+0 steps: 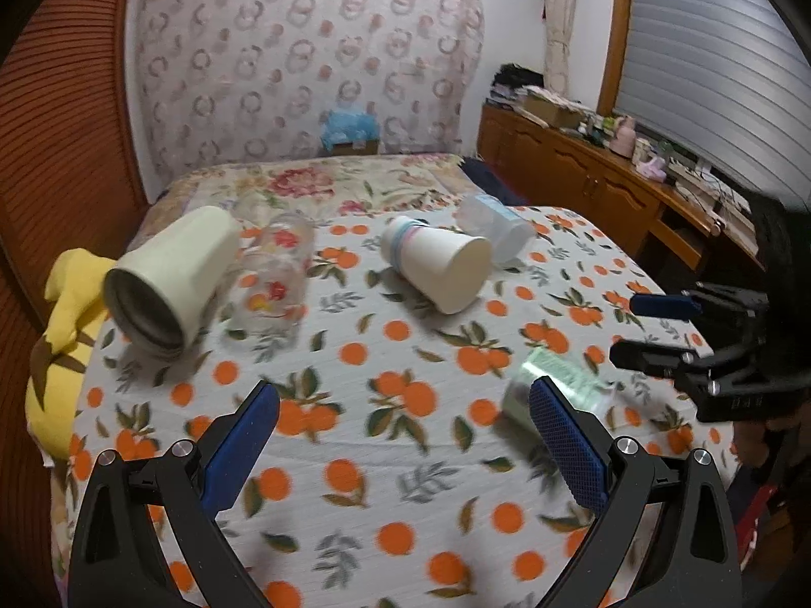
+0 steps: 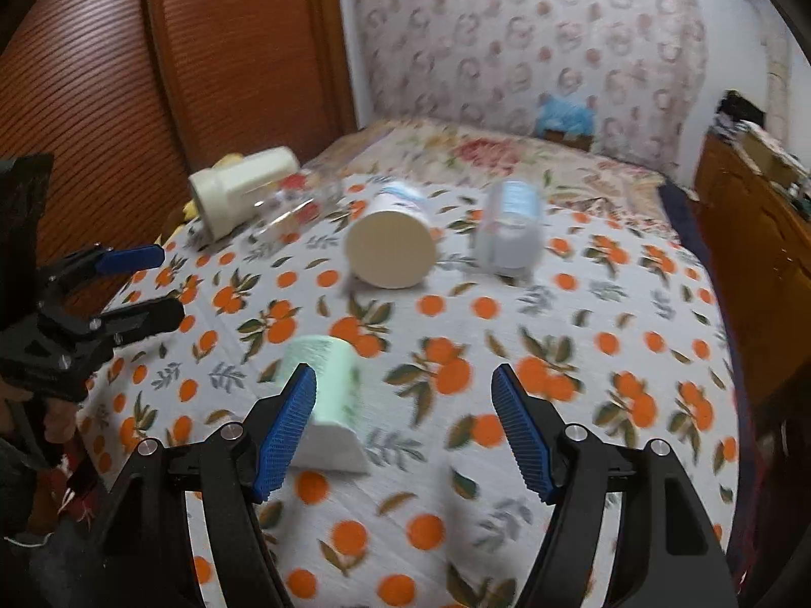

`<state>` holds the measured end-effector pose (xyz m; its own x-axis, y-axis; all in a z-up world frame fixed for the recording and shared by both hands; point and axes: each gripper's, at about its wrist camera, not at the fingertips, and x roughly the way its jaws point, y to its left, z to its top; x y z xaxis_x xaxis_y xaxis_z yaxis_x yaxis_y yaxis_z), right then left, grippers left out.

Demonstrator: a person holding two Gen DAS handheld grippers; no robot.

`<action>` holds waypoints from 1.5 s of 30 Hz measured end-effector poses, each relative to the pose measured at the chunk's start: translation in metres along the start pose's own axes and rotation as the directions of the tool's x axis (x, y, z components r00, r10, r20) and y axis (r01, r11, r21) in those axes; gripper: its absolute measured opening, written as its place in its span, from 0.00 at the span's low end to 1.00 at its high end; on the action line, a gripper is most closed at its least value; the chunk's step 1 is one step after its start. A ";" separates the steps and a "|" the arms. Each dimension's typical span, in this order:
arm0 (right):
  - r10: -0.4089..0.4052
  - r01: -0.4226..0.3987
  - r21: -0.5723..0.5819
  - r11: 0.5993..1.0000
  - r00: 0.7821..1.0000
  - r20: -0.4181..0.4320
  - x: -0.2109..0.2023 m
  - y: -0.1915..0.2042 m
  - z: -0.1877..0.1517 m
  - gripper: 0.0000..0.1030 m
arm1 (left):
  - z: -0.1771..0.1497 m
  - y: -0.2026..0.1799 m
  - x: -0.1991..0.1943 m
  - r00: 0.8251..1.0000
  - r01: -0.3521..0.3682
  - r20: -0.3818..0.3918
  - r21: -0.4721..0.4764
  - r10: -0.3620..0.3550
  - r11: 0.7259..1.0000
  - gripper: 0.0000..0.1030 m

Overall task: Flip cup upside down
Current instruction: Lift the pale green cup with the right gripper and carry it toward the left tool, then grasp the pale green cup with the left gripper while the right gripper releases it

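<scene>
Several cups lie on their sides on the orange-print cloth (image 1: 385, 365). A cream tumbler (image 1: 172, 278) lies far left with a flowered glass (image 1: 273, 273) beside it. A white paper cup (image 1: 441, 263) lies mid-table, and a clear plastic cup (image 1: 496, 228) behind it. A pale green cup (image 1: 562, 385) lies near the right finger of my left gripper (image 1: 405, 435), which is open and empty. In the right wrist view my right gripper (image 2: 405, 425) is open and empty; the green cup (image 2: 324, 385) lies just behind its left finger. The paper cup (image 2: 390, 243) and the clear cup (image 2: 509, 233) lie beyond.
A yellow cloth (image 1: 61, 344) hangs off the table's left edge. A floral bed (image 1: 314, 182) lies behind the table, with a blue bag (image 1: 349, 126) on a box against the wall. A wooden sideboard (image 1: 608, 187) with clutter stands on the right. A brown slatted door (image 2: 101, 101) is on the left.
</scene>
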<state>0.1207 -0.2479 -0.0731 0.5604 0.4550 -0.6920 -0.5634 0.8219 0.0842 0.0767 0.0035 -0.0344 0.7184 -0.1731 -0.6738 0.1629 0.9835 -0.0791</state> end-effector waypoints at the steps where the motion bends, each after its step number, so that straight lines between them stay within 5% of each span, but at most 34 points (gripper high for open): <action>1: -0.010 0.010 0.006 1.000 1.000 0.017 -0.003 -0.003 -0.004 0.72 | 0.004 -0.006 0.004 1.000 0.009 -0.018 -0.004 -0.010 1.000 0.92; 6: -0.041 0.036 0.043 0.998 0.992 0.120 -0.024 -0.017 -0.024 0.72 | 0.018 -0.029 0.026 0.994 0.042 -0.102 -0.032 -0.045 0.999 0.82; 17: -0.009 -0.005 0.090 0.996 0.988 0.151 -0.026 -0.024 -0.048 0.72 | 0.020 -0.050 0.079 0.946 0.073 -0.297 -0.201 -0.132 0.977 0.73; 25: -0.006 -0.007 0.092 0.996 0.991 0.135 -0.020 -0.021 -0.058 0.72 | 0.014 -0.049 0.108 0.887 0.075 -0.405 -0.347 -0.222 0.935 0.66; 28: -0.007 -0.005 0.092 0.996 0.991 0.133 -0.020 -0.020 -0.059 0.72 | 0.016 -0.052 0.110 0.886 0.063 -0.410 -0.352 -0.214 0.934 0.56; 34: -0.009 -0.002 0.088 0.996 0.992 0.125 -0.021 -0.018 -0.063 0.72 | 0.024 -0.057 0.104 0.903 0.074 -0.380 -0.319 -0.199 0.945 0.53; 40: -0.015 0.002 0.097 0.995 0.992 0.129 -0.021 -0.020 -0.062 0.72 | 0.039 -0.062 0.090 0.956 0.041 -0.282 -0.156 -0.085 0.987 0.52; 45: -0.017 0.003 0.112 0.994 0.992 0.125 -0.017 -0.024 -0.057 0.72 | 0.042 -0.052 0.090 0.978 0.009 -0.206 -0.089 -0.027 0.996 0.52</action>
<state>0.0900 -0.2951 -0.1039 0.6414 0.4804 -0.5982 -0.4901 0.8564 0.1623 0.1610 -0.0657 -0.0605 0.5590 -0.1852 -0.8082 0.1087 0.9827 -0.1500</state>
